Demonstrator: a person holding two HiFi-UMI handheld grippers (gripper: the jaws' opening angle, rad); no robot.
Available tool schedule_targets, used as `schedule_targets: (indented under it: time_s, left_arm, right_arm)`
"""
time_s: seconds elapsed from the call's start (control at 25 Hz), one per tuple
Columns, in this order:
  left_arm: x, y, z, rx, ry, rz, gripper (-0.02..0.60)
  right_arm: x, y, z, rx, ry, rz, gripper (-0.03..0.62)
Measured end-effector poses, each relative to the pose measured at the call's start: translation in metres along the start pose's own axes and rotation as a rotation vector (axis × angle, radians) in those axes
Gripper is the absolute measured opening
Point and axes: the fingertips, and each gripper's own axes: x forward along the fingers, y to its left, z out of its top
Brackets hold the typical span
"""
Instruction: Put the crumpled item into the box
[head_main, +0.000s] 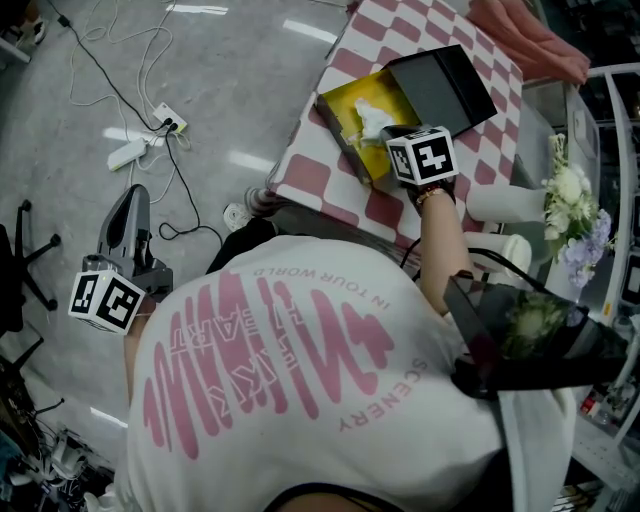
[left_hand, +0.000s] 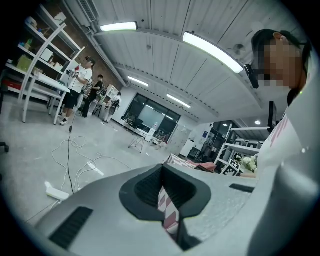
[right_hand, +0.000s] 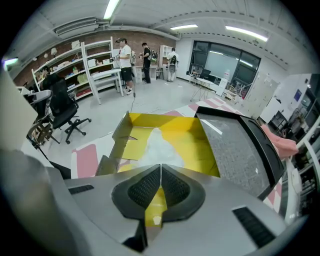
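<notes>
The crumpled white item (head_main: 372, 118) is lying inside the open yellow box (head_main: 345, 104) on the checkered table (head_main: 400, 40). The right gripper (right_hand: 160, 167) is hovering just over the box, its 2 jaws pressed together, empty. The left gripper (left_hand: 161, 172) is hanging over the floor, jaws likewise together.

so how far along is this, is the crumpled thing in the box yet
Done: the crumpled white item lies inside the yellow box. In hand: nothing; the right claw hovers shut above it, the left claw shut, away from the table. Left: likely just withdrawing.
</notes>
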Motion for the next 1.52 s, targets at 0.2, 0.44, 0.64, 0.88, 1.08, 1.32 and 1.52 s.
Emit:
schedule_targets:
  time_s: [0.2,0.44,0.64,0.88,1.08,1.32,1.52]
  left_arm:
    - [-0.005,0.001,-0.003,0.003,-0.011,0.004,0.008]
    - [-0.01,0.001,-0.009,-0.004,-0.007,0.011,0.008]
    - [-0.014,0.0,-0.007,0.003,-0.013,0.018,0.008]
    - [-0.019,-0.001,-0.011,0.001,-0.013,0.027,0.008]
    - [-0.025,0.002,-0.011,0.005,-0.024,0.043,0.008]
    - [-0.034,0.001,-0.008,0.014,-0.04,0.055,0.008]
    - [-0.049,-0.005,-0.011,0.02,-0.053,0.068,0.008]
  right_arm:
    - [0.001,0.001,-0.002,-0.004,0.002,-0.007,0.008]
    - [0.0,0.003,-0.003,-0.004,0.011,-0.002,0.008]
    - [-0.001,0.004,-0.003,-0.004,0.009,0.002,0.008]
    - [-0.002,0.007,-0.004,-0.009,0.007,0.009,0.008]
    - [-0.002,0.008,-0.004,-0.006,0.002,0.011,0.008]
    - [-0.004,0.01,-0.005,-0.013,-0.001,0.013,0.01]
    - [-0.01,0.011,-0.01,-0.006,-0.013,0.008,0.1]
